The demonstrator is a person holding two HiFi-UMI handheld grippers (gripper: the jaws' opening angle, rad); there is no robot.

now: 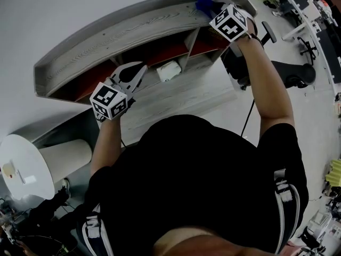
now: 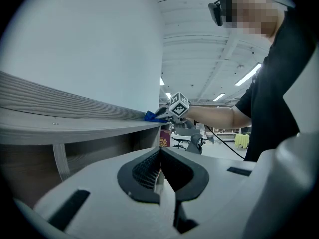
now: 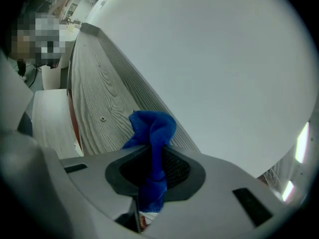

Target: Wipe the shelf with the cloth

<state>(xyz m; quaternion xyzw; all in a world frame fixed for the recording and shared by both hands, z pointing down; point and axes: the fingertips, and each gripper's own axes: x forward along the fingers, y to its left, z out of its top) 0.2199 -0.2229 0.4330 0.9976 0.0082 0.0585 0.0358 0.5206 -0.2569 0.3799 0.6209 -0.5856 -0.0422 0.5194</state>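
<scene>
Shirt (image 1: 202, 185): black, fills the foreground and hides the shelf's lower part.
Left gripper (image 1: 136, 73): jaws pressed together on nothing, held below the top board.
White item (image 1: 169, 70): inside a shelf compartment, too small to identify.
Shelf (image 1: 106, 41): grey wood-grain, red inside.
Right gripper (image 1: 216, 14): clamped on the cloth at the top board's right end.
Cloth (image 3: 152, 133): blue, bunched, on the top board near the wall (image 3: 224, 59).
Chair (image 1: 290, 73): partly behind the right arm.

no lettering, label, brand or number can be read on the shelf (image 1: 133, 28) or anything else.
</scene>
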